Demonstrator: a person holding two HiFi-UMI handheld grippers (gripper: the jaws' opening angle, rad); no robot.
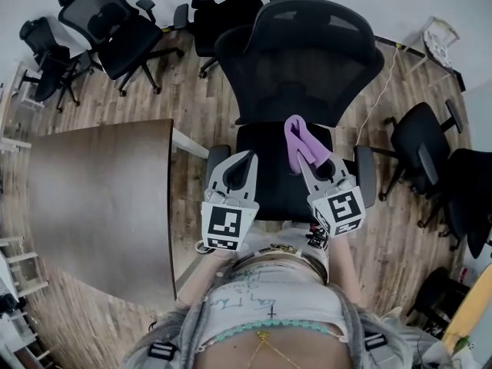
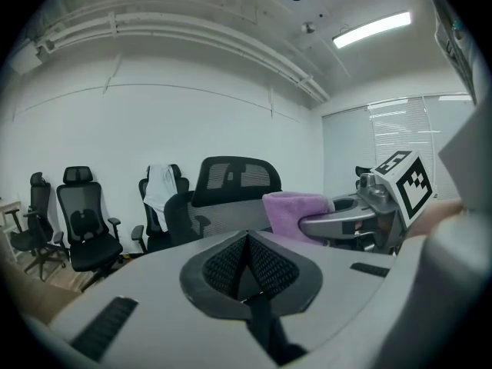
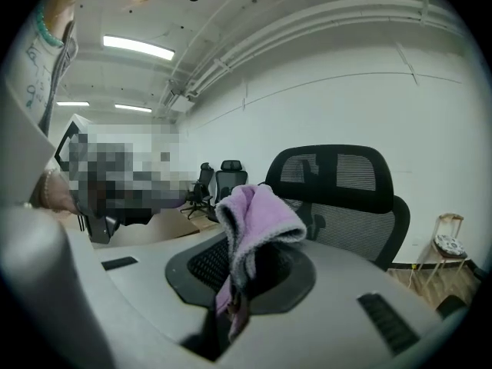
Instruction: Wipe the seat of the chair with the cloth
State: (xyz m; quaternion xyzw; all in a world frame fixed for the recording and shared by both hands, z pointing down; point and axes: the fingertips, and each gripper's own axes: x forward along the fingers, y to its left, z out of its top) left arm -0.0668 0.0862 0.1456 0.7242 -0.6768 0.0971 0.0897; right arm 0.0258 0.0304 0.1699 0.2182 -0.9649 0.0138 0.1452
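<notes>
A black mesh office chair (image 1: 304, 48) stands right in front of me, its dark seat (image 1: 278, 187) below both grippers. My right gripper (image 1: 310, 162) is shut on a folded purple cloth (image 1: 300, 141), held above the seat's right half; the cloth (image 3: 257, 214) sticks up from between the jaws of the right gripper (image 3: 243, 264) in the right gripper view. My left gripper (image 1: 246, 158) hovers over the seat's left half, shut with nothing in it. In the left gripper view, the left gripper (image 2: 247, 244) points at the chair back (image 2: 238, 177), and the cloth (image 2: 288, 210) shows to the right.
A brown table (image 1: 100, 206) fills the left side, its corner close to the chair. Other black office chairs stand at the back left (image 1: 115, 21) and at the right (image 1: 423, 137). A white chair (image 1: 440, 41) stands at the back right on the wooden floor.
</notes>
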